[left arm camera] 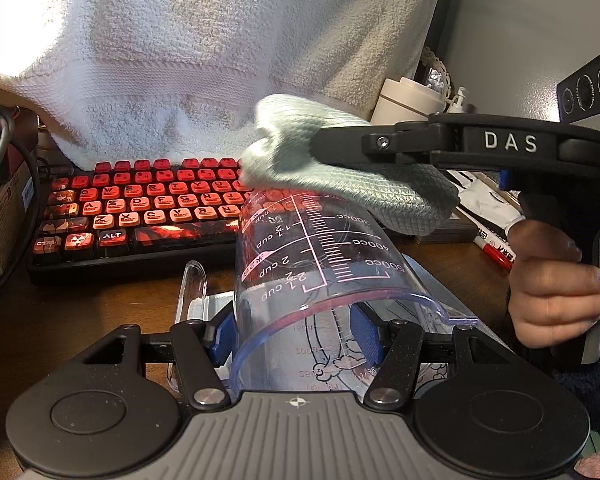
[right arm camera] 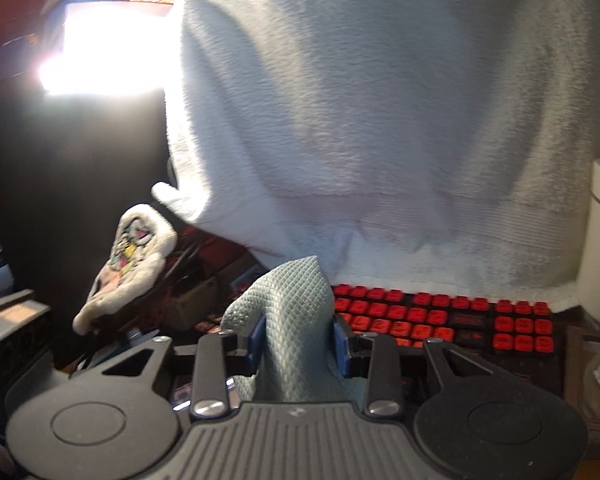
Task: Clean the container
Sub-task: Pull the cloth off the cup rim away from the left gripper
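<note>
A clear plastic measuring cup with pink scale marks lies tilted, its open mouth toward the left wrist camera. My left gripper is shut on it, one blue pad on each side near the rim. The cup's clear handle sticks out to the left. A pale green waffle-weave cloth rests over the cup's far end, where my right gripper comes in from the right and pinches it. In the right wrist view the cloth stands bunched between the blue pads of the right gripper, which is shut on it.
A red-keyed keyboard lies on the brown desk behind the cup. A large white towel hangs above it. A white cylinder and markers are at the right, a cardboard box at the left. A person's hand grips the right gripper's handle.
</note>
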A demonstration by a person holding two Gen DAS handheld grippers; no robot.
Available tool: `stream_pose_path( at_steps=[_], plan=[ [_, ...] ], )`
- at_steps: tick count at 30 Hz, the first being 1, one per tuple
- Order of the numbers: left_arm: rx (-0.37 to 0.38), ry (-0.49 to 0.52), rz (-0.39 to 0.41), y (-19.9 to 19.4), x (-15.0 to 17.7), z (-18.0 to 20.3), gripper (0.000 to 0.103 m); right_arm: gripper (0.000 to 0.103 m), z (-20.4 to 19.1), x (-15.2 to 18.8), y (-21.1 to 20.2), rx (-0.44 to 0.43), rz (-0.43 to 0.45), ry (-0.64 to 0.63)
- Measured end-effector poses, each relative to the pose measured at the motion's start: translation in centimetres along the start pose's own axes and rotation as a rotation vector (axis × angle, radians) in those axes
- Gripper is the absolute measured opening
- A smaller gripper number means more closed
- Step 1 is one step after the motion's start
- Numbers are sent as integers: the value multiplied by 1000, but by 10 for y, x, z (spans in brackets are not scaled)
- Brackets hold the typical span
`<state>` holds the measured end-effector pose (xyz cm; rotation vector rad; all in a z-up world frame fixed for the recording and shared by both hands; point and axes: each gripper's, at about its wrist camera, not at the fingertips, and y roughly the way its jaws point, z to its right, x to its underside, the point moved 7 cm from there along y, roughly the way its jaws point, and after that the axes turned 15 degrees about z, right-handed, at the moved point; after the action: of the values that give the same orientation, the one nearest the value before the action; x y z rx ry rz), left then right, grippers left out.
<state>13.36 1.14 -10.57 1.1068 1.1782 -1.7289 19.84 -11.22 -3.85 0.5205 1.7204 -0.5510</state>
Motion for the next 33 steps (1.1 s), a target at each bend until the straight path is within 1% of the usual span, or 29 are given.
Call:
stream_pose_path(
  at_steps=[4, 6, 9, 12, 14, 17, 20, 23, 24, 25, 26, 27, 31, 33],
  plan=[
    [0, 0, 0, 0, 0, 0, 59, 27, 11, -3, -7, 81, 26, 3],
    [0, -1, 0, 0, -1, 0, 59, 24, 17, -3, -11, 116, 23, 30],
    [-1, 0, 1, 0, -1, 0, 59, 24, 24, 1, -22, 165, 23, 75],
    [-1, 0, 1, 0, -1, 0, 59, 24, 26, 10, -38, 222, 17, 84],
    [-1, 0, 1, 0, -1, 0, 59, 24, 27, 17, -47, 247, 0, 91],
    [-1, 0, 1, 0, -1, 0, 59, 27, 30, 32, -55, 282, -50, 96],
    [-1, 1, 1, 0, -1, 0, 59, 27, 32, 52, -54, 314, -119, 98],
    [-1, 3, 1, -1, -1, 0, 59, 27, 30, 64, -54, 320, -150, 96],
    [-2, 5, 1, -1, -1, 0, 59, 31, 29, 64, -55, 328, -145, 92],
    [-4, 9, 2, -1, -1, 0, 59, 40, 28, 63, -56, 335, -141, 88],
    [-7, 14, 2, -1, -1, 0, 59, 44, 27, 63, -57, 342, -137, 86],
    [-10, 19, 3, -1, -1, 1, 59, 51, 27, 62, -58, 346, -131, 88],
    [-37, 53, 10, -4, -1, 2, 61, 52, 28, 60, -61, 332, -123, 103],
    [-52, 65, 22, -6, -3, 2, 68, 53, 28, 58, -63, 316, -124, 112]
  ],
)
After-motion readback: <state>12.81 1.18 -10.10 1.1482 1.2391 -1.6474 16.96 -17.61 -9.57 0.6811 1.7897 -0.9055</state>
